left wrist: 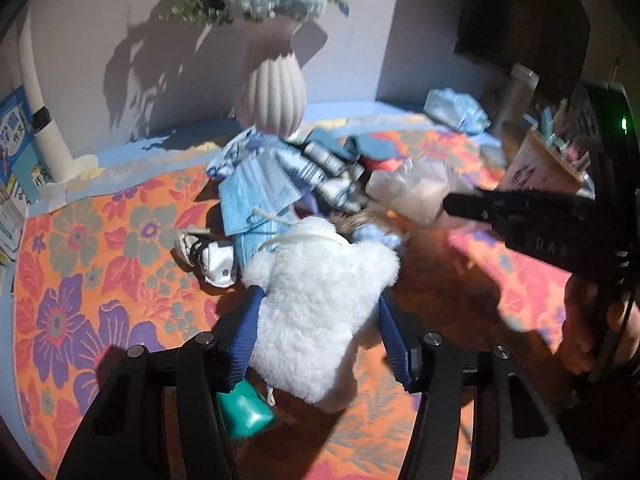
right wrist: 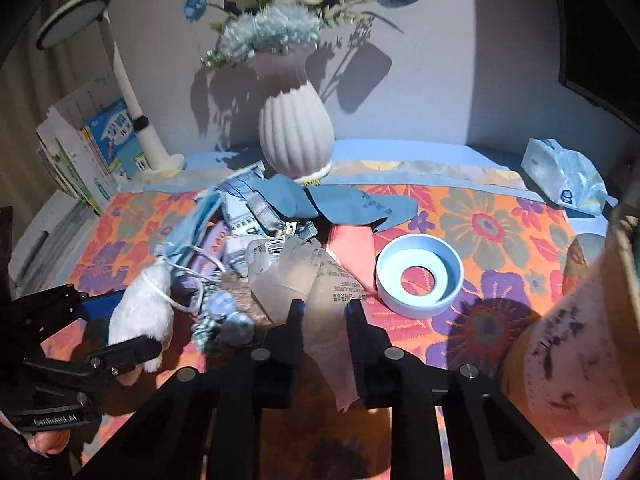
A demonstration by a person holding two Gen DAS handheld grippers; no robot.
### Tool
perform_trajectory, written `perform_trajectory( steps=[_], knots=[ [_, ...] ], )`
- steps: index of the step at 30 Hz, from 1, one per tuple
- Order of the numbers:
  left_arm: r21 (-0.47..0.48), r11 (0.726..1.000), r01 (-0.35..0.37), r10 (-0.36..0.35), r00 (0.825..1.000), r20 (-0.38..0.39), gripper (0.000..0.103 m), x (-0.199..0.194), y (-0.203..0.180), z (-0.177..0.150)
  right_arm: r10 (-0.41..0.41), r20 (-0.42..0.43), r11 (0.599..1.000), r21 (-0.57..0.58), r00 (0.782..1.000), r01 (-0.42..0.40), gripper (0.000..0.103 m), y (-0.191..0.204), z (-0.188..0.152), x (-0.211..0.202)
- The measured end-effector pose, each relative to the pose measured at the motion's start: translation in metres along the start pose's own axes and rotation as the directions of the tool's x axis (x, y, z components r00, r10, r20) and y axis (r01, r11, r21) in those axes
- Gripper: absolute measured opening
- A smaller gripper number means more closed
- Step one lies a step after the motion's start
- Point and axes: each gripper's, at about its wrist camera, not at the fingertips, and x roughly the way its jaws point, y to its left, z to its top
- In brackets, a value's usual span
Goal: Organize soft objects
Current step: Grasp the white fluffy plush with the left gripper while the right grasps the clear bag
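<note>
A white fluffy plush piece (left wrist: 320,312) with a white cord sits between the blue pads of my left gripper (left wrist: 318,336), which press into its sides. In the right wrist view that same left gripper (right wrist: 120,328) holds the plush (right wrist: 140,312) just off the floral cloth. My right gripper (right wrist: 326,316) is shut on a crumpled clear plastic bag (right wrist: 296,276) with printed text. From the left wrist view, the right gripper (left wrist: 452,206) pinches the bag (left wrist: 408,192) beside the pile. The pile holds blue face masks (left wrist: 256,188) and striped fabric (left wrist: 320,168).
A ribbed vase (right wrist: 296,136) with flowers stands behind the pile. A blue cloth (right wrist: 340,200), a pink cloth (right wrist: 352,252) and a pale blue ring dish (right wrist: 420,276) lie to the right. A tissue pack (right wrist: 564,176), a lamp (right wrist: 132,92), books (right wrist: 100,144) and a tan container (right wrist: 568,360) line the edges.
</note>
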Motion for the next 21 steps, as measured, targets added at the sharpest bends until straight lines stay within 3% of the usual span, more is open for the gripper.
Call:
perform_trajectory(
  steps=[7,13,16,17,18,21],
  knots=[
    [-0.004,0.999,0.034,-0.034,0.999,0.005,0.054,-0.024,-0.021,-0.011,-0.008,0.029,0.998,-0.058,1.0,0.01,0.015,0.004,-0.032,-0.056],
    [-0.035,0.999,0.039,-0.041,0.997,-0.06,0.054,-0.013,-0.034,-0.033,0.05,-0.046,0.993,-0.107,0.998,-0.055,0.016,0.003,-0.081,-0.066],
    [-0.039,0.998,0.04,-0.043,0.997,-0.061,0.054,-0.016,-0.036,-0.038,0.133,-0.131,0.982,-0.115,0.983,-0.148,0.035,0.005,-0.1,-0.062],
    [-0.038,0.998,0.041,-0.043,0.997,-0.059,0.054,-0.018,-0.036,-0.038,0.123,-0.136,0.982,-0.127,0.983,-0.141,0.052,0.004,-0.104,-0.064],
    [-0.039,0.998,0.043,-0.045,0.997,-0.059,0.054,-0.02,-0.037,-0.038,0.109,-0.12,0.982,-0.14,0.987,-0.126,0.068,0.003,-0.107,-0.068],
    [-0.043,0.997,0.06,-0.063,0.996,-0.058,0.054,-0.025,-0.038,-0.039,0.101,-0.052,0.982,-0.152,0.994,-0.107,0.09,-0.005,-0.104,-0.084]
  ],
)
